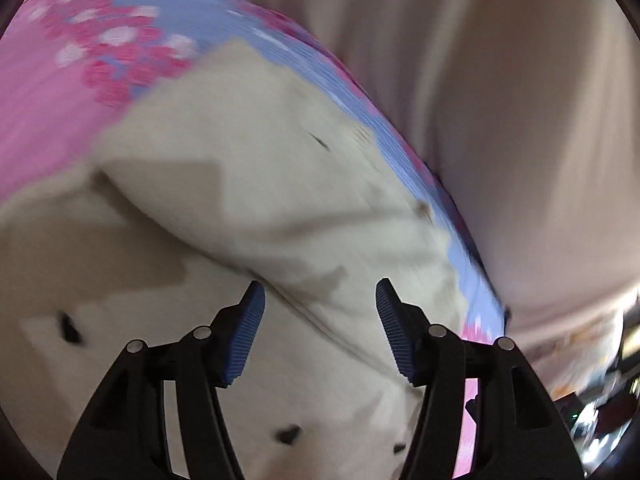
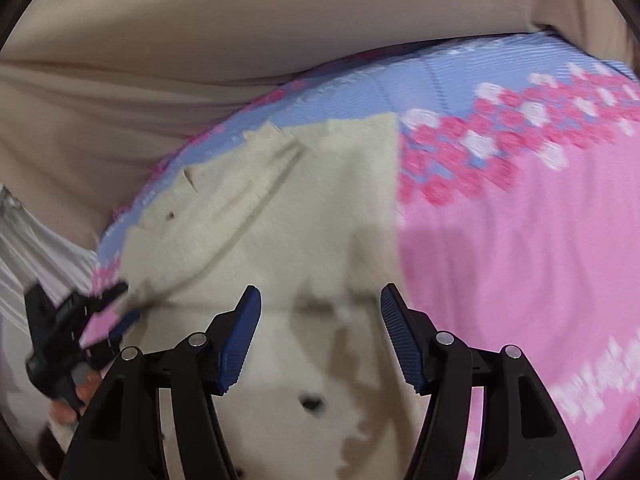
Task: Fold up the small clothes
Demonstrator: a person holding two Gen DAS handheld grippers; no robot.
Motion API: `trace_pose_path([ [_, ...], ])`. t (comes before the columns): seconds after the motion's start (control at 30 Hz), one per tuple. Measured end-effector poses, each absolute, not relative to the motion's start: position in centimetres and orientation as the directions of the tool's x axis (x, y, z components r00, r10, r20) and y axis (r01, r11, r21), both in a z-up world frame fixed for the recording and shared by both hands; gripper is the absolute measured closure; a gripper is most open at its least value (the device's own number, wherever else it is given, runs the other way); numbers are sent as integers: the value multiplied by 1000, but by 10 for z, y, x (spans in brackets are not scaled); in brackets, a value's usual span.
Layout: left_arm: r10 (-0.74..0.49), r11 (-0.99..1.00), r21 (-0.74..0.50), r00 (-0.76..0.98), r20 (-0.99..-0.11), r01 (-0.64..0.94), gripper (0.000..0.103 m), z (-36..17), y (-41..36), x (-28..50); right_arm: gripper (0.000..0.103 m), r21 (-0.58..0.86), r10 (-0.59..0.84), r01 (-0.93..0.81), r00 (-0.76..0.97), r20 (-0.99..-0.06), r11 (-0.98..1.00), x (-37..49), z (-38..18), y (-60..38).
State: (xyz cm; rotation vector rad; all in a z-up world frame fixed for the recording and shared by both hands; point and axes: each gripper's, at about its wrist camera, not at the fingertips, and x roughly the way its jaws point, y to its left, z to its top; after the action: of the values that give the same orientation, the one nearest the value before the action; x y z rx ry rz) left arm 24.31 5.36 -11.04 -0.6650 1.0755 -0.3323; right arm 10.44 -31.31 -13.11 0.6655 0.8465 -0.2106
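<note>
A small cream garment (image 1: 256, 184) with a few dark spots lies spread on a pink and blue floral sheet (image 1: 48, 92). My left gripper (image 1: 320, 304) is open just above the cloth, jaws wide apart, nothing between them. In the right wrist view the same garment (image 2: 288, 216) lies ahead on the sheet (image 2: 520, 240). My right gripper (image 2: 320, 308) is open over it and empty. The left gripper (image 2: 96, 320) also shows at the garment's left edge. Both views are blurred by motion.
A beige curtain (image 2: 200, 40) hangs behind the bed. White fabric (image 2: 28, 248) shows at the far left. Cluttered room items (image 1: 600, 400) sit at the lower right of the left wrist view.
</note>
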Motion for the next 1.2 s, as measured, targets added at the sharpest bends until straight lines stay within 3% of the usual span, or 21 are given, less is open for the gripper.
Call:
trace_pose_path([
  [0.2, -506, 678, -682, 498, -704, -275, 45, -131, 126, 268, 42, 474, 127, 432, 622, -773, 768, 212, -135, -319],
  [0.4, -514, 599, -713, 508, -691, -365, 44, -150, 156, 265, 44, 449, 115, 516, 554, -824, 729, 279, -151, -325],
  [0.43, -516, 596, -714, 507, -691, -367, 44, -153, 156, 264, 65, 456, 120, 517, 556, -822, 724, 284, -152, -328],
  [0.47, -515, 596, -714, 507, -691, -367, 44, -153, 156, 265, 97, 468, 128, 513, 564, -816, 720, 286, -150, -328],
  [0.67, -512, 609, -710, 509, -692, -353, 42, -151, 151, 269, 96, 588, 115, 398, 754, -647, 704, 197, -96, -327],
  [0.73, -512, 610, -709, 507, -693, -353, 41, -152, 150, 269, 96, 559, 78, 431, 739, -669, 709, 158, -105, -332],
  [0.83, -505, 610, -707, 513, -694, -356, 38, -154, 146, 272, 96, 500, 83, 532, 625, -776, 683, 130, -158, -347],
  [0.97, -478, 615, -693, 522, -707, -376, 38, -153, 137, 279, 96, 550, 112, 534, 644, -757, 642, 120, -178, -350],
  [1.03, -459, 647, -664, 504, -732, -375, 61, -153, 132, 284, 96, 530, 101, 520, 643, -759, 670, 127, -169, -343],
  [1.07, -458, 655, -656, 494, -739, -375, 89, -152, 131, 286, 96, 531, 93, 507, 658, -747, 678, 129, -164, -341],
  [1.2, -435, 665, -655, 528, -730, -358, 93, -136, 136, 284, 96, 529, 50, 463, 717, -695, 711, 117, -139, -344],
])
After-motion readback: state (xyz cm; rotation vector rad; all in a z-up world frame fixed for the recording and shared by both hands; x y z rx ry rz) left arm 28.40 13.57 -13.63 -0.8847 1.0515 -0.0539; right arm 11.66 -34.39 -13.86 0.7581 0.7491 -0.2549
